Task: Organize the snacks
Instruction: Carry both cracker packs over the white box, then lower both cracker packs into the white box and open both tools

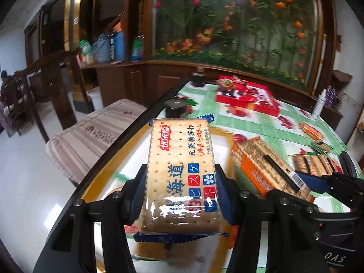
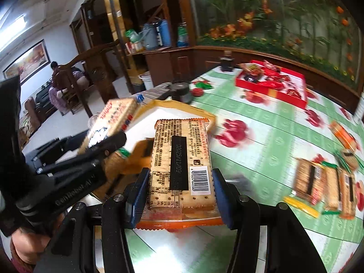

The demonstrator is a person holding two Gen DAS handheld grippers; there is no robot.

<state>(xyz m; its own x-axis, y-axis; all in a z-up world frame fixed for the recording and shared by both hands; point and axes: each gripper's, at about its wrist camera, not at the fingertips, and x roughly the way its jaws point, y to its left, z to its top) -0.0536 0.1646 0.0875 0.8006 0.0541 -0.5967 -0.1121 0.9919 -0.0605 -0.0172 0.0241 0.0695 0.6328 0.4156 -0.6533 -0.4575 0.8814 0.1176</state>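
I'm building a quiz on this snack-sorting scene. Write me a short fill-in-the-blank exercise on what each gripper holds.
1. The left gripper is shut on a cracker pack with a ____ wrapper edge.
2. The right gripper is shut on a cracker pack with an ____ wrapper edge.
3. The right-hand pack shows its ____ side, with a barcode.
4. The open box at the far end of the table is ____.

Missing words: blue; orange; back; red

The cracker packs [image 2: 325, 186] at the right of the right wrist view are smeared, so their words cannot be read. The red box [image 1: 248, 99] far back is fuzzy; what fills it is unclear.
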